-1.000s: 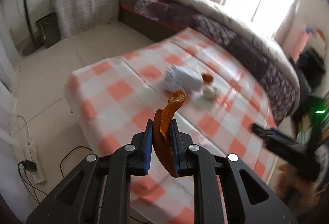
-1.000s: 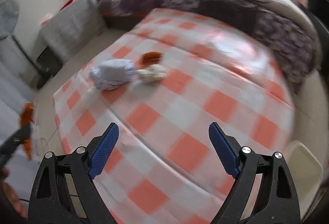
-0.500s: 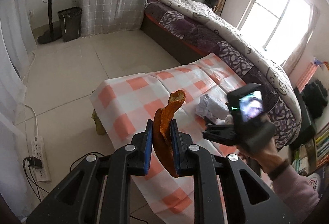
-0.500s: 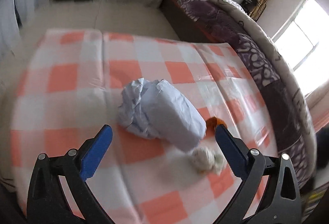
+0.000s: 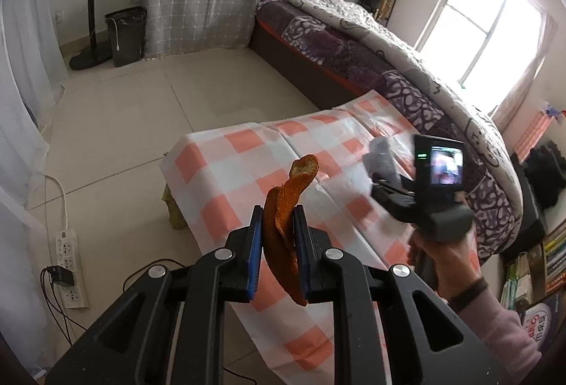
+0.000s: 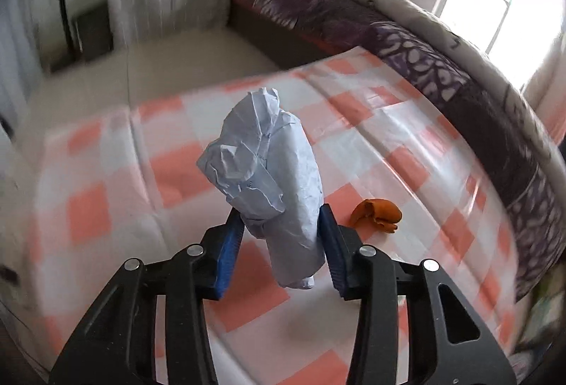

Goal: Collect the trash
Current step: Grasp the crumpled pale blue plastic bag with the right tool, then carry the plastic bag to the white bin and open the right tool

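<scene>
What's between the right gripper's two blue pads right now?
In the right wrist view, a crumpled pale-blue paper wad sits between the closing pads of the right gripper, above the checkered tablecloth.

— Where do we look from on the left wrist?
— Along its own fingers, from beside the checked table [image 5: 247, 173], angled down across it toward the bed [image 5: 406, 74] and far window [image 5: 488, 31]. The right gripper [image 5: 385, 173] shows at our right.
— And the right wrist?
— Closer, directly above the table [image 6: 371, 144], tilted down, facing the same bed [image 6: 406, 42].
— Shared ground?
— We record the tabletop, bed and window [image 6: 477, 6] in both.
</scene>
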Demonstrator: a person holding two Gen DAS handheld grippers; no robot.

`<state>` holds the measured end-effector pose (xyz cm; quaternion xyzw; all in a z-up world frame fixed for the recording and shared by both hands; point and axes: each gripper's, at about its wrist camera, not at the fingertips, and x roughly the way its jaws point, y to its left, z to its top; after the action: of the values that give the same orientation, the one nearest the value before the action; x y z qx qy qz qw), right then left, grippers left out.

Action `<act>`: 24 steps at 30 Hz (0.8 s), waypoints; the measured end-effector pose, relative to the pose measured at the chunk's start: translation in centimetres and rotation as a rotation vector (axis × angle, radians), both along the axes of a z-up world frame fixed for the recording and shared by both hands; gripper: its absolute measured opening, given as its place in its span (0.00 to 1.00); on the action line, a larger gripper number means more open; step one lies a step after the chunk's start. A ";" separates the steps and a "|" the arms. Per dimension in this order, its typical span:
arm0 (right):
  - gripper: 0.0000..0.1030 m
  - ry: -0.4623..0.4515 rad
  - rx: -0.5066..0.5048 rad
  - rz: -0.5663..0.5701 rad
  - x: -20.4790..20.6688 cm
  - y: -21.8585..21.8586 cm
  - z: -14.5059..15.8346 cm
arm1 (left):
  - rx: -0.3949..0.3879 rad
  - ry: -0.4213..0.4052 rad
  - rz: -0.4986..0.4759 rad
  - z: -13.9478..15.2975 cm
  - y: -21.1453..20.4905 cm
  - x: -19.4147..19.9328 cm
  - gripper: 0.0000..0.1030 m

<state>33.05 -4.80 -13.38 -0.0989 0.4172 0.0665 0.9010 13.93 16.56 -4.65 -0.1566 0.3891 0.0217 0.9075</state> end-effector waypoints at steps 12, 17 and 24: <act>0.40 -0.111 0.238 -0.087 -5.8 -2.4 7.7 | -0.005 -0.091 0.050 1.8 1.0 -0.9 0.17; 0.40 -0.140 0.269 -0.113 -8.9 -3.4 9.8 | -0.021 -0.105 0.050 2.2 1.0 -1.2 0.17; 0.40 -0.150 0.289 -0.165 -12.9 -5.4 11.3 | -0.019 -0.121 0.022 2.4 -0.2 -1.8 0.17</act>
<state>20.10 -10.24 -2.08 0.0614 0.3414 0.0442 0.9369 12.13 16.35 -2.28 -0.1702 0.3318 0.0182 0.9277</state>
